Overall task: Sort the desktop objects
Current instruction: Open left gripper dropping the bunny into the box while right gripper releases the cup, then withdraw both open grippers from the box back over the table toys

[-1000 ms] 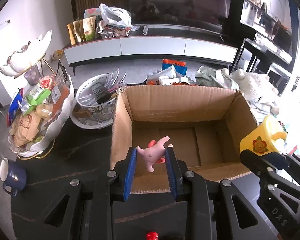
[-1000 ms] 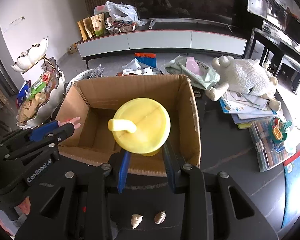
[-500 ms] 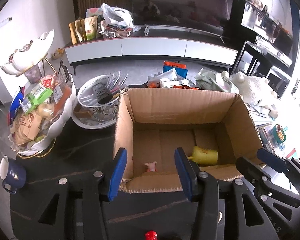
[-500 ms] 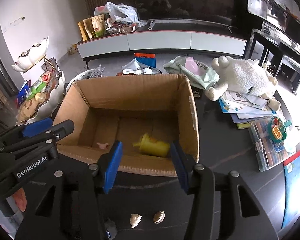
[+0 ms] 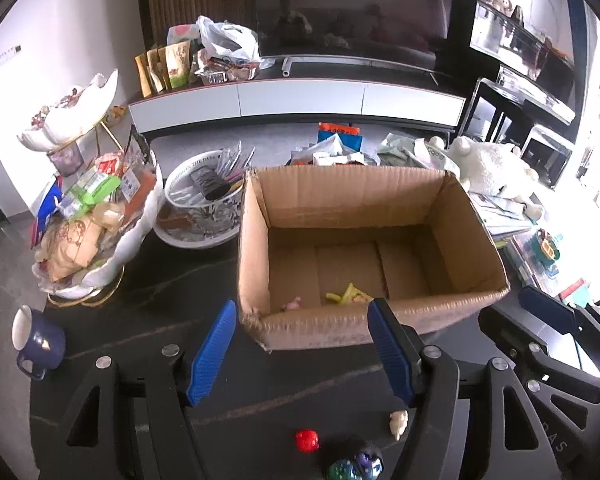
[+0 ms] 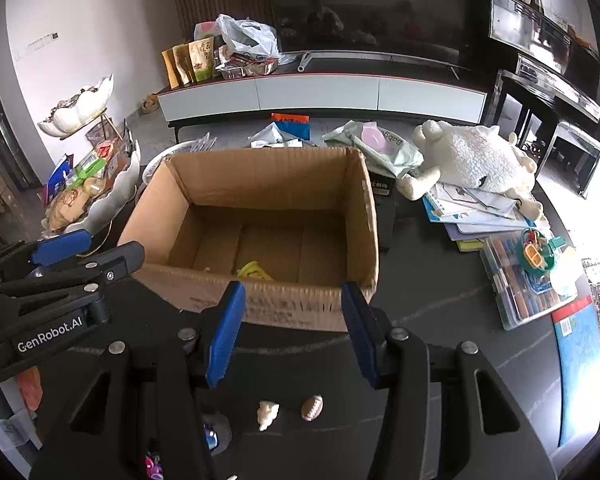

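Cardboard box (image 5: 364, 320) holds pink figure (image 5: 293, 303) and yellow toy (image 5: 346, 295) near front wall; left gripper (image 5: 304, 354) opening, empty; right gripper (image 6: 290, 330) apart, empty.

Hovering over the near edge of a cardboard box (image 5: 364, 200) on a dark table (image 5: 172, 276).

Opening the left gripper (image 5: 300, 354), with nothing lying between its blue fingers (image 5: 212, 356), only the box's near wall and bare tabletop showing there. Lying low inside the box against that wall: a small pink toy (image 5: 293, 304) beside a yellow toy (image 5: 346, 295). Waiting near the bottom edge: a red ball (image 5: 307, 440), a cream figurine (image 5: 398, 422) and two dark speckled balls (image 5: 356, 465). Standing at left: a blue mug (image 5: 38, 340), a white snack stand (image 5: 96, 224) and a patterned bowl (image 5: 204, 208). Showing at right: the right gripper (image 5: 540, 320) and a white plush toy (image 5: 496, 172).
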Available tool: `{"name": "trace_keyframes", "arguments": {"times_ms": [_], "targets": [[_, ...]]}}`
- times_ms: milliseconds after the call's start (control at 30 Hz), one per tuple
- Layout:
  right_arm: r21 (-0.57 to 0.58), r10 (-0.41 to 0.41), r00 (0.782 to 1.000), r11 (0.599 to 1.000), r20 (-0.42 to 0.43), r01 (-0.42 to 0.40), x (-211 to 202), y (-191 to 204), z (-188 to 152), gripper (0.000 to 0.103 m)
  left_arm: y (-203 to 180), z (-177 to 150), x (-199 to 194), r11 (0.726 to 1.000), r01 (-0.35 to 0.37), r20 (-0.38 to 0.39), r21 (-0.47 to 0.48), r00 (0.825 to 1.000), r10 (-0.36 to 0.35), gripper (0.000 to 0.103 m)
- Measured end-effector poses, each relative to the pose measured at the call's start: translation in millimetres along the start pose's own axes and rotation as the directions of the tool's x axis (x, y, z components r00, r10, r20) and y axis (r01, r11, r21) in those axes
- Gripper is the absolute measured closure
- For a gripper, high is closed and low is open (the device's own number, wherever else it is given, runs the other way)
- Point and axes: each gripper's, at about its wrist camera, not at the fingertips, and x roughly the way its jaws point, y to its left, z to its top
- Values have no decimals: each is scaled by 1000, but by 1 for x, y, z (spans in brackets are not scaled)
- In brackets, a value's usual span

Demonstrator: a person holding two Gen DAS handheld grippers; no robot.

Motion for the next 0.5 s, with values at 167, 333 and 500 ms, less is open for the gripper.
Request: {"name": "trace_keyframes", "arguments": {"times_ms": [167, 333, 500], "targets": [[-7, 2, 1000, 1000, -11, -2, -9, 5, -14, 51, 4, -15, -11, 1000, -4, 21, -6, 1000, 4, 28], [30, 23, 1000, 999, -17, -23, -15, 4, -29, 36, 10, -30, -20, 1000, 19, 34, -25, 999, -18, 22], [23, -15, 1000, 1000, -8, 15, -20, 7, -40, 21, 7, -44, -23, 1000, 20, 18, 9, 1000, -20, 20]]}}
